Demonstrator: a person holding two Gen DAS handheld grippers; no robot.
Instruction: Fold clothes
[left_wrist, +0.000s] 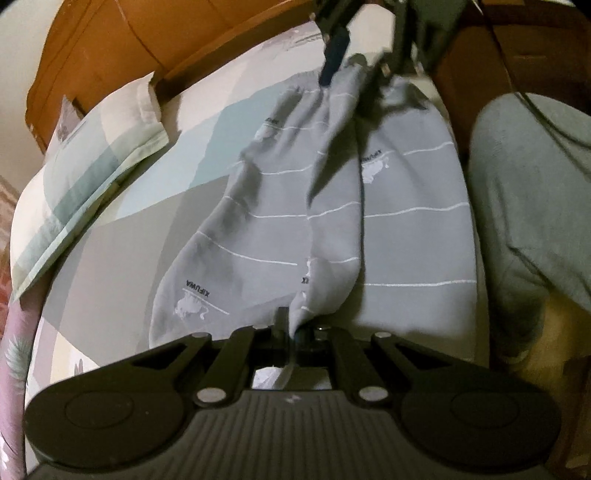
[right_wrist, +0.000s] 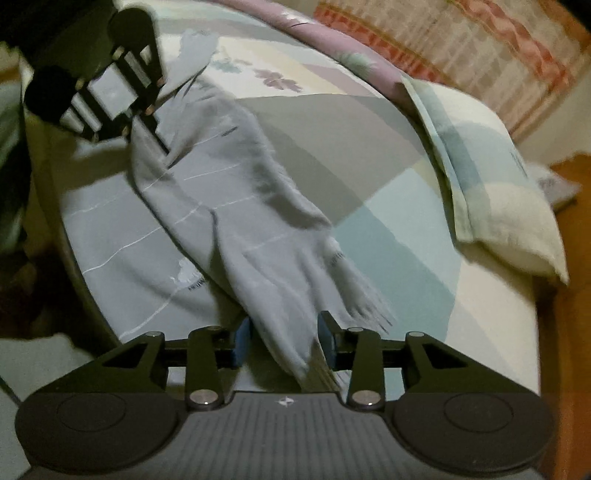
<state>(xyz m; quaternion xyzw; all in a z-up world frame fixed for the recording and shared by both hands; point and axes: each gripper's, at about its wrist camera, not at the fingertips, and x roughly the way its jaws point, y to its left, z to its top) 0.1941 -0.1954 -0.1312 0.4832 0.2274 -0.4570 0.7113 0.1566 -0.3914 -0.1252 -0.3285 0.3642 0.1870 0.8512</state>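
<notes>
A grey garment with thin white stripes and small printed logos (left_wrist: 280, 221) lies on the bed, partly lifted into a ridge between the two grippers. My left gripper (left_wrist: 295, 330) is shut on one end of it. In the right wrist view the garment (right_wrist: 229, 206) runs from the left gripper (right_wrist: 162, 147) down to my right gripper (right_wrist: 282, 338). The right gripper's blue pads (right_wrist: 240, 341) stand apart, with the cloth's elastic edge passing between them. The right gripper also shows at the top of the left wrist view (left_wrist: 354, 62).
The bed sheet (left_wrist: 173, 177) has pastel blocks of grey, teal and cream. A matching pillow (left_wrist: 92, 155) lies at the head, and it also shows in the right wrist view (right_wrist: 491, 184). A brown wooden headboard (left_wrist: 155, 33) stands behind. A person's grey-clad leg (left_wrist: 532, 192) is at the bed's edge.
</notes>
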